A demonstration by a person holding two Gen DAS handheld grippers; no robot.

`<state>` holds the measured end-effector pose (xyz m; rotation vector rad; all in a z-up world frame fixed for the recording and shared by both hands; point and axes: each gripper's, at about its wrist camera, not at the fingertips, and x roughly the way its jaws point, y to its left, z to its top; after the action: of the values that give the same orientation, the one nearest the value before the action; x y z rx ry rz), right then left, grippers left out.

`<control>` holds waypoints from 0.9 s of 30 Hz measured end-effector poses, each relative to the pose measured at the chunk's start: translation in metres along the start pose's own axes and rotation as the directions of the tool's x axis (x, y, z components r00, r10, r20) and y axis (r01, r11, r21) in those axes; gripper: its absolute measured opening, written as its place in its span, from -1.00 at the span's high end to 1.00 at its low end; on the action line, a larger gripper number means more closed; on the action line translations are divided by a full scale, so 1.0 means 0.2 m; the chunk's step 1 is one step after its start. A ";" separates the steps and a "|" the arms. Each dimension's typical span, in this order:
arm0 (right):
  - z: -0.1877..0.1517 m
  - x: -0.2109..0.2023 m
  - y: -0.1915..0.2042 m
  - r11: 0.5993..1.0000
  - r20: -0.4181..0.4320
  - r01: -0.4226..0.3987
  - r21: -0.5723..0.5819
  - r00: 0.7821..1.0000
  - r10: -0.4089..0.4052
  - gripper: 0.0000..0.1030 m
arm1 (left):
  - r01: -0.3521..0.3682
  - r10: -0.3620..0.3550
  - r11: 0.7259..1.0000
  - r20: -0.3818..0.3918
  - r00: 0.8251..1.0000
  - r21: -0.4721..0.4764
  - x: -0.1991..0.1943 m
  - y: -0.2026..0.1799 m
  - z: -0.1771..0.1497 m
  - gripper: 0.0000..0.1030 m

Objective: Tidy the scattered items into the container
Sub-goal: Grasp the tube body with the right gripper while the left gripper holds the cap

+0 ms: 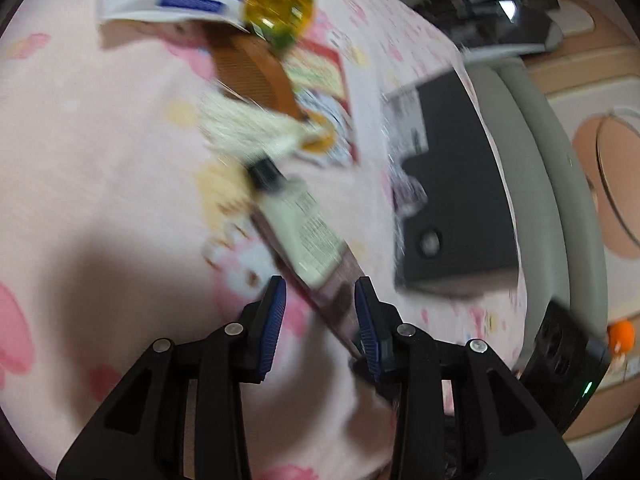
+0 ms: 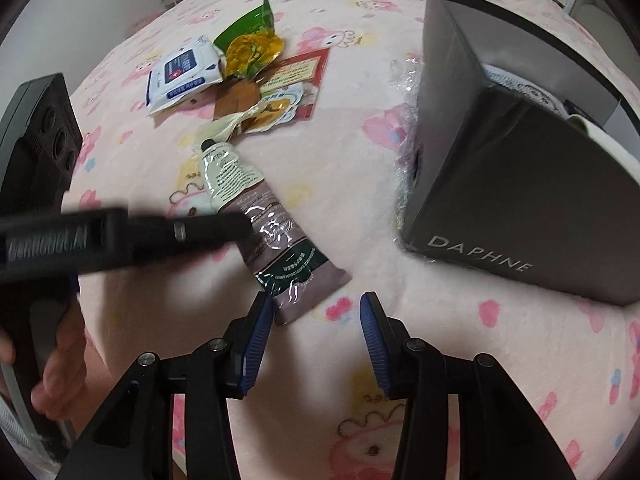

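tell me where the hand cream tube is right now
In the right wrist view the hand cream tube lies flat on the pink blanket, left of the grey box.

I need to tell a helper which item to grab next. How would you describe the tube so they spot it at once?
On the pink blanket, look left of the grey box, below the heap of packets. The tube lies alone there, long and flat, black cap, cream top fading to brown, unlike the crinkly packets.

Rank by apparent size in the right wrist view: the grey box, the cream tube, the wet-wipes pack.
1. grey box, far the largest, though also nearest the camera.
2. cream tube.
3. wet-wipes pack, smallest-looking, but farther off, so its rank against the tube is unsure.
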<state>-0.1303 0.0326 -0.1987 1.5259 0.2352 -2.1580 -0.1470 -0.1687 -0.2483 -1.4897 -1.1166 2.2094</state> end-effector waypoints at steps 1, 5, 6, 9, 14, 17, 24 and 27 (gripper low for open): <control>0.00 0.02 0.01 1.000 -0.010 -0.016 -0.003 1.000 0.016 0.19 | -0.008 0.008 1.000 0.026 1.000 -0.017 -0.01 0.02 0.02 0.32; 0.01 0.07 0.03 1.000 0.000 -0.010 0.009 1.000 0.010 0.19 | -0.052 0.056 0.998 0.112 0.992 -0.031 0.00 0.04 0.07 0.45; 0.00 0.06 0.03 1.000 0.008 -0.009 0.017 1.000 0.009 0.21 | -0.059 0.061 0.998 0.114 0.992 -0.025 0.01 0.04 0.08 0.45; 0.01 0.04 0.01 1.000 0.026 0.000 0.021 1.000 -0.001 0.28 | -0.094 0.092 0.995 0.110 0.990 0.018 0.02 0.00 0.06 0.46; 0.00 0.03 -0.07 0.997 0.026 0.048 0.066 0.998 -0.050 0.30 | -0.111 0.109 0.993 0.038 0.993 0.046 0.00 -0.03 -0.02 0.58; -0.01 0.00 -0.13 0.991 0.039 0.061 0.115 0.997 -0.066 0.30 | -0.136 0.134 0.988 0.028 0.991 0.067 -0.05 -0.04 -0.06 0.62; 0.02 -0.05 -0.23 0.983 0.078 -0.039 0.177 0.997 0.025 0.30 | -0.139 0.136 0.990 0.175 0.975 0.005 -0.11 0.00 0.05 0.30; 0.02 -0.01 -0.24 0.972 0.066 -0.103 0.209 0.994 0.091 0.29 | -0.147 0.146 0.989 0.193 0.970 -0.008 -0.06 0.02 0.09 0.29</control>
<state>-0.1558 0.0742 -0.2025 1.5531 -0.0913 -2.2010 -0.1568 -0.1864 -0.2394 -1.4213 -1.0847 2.5020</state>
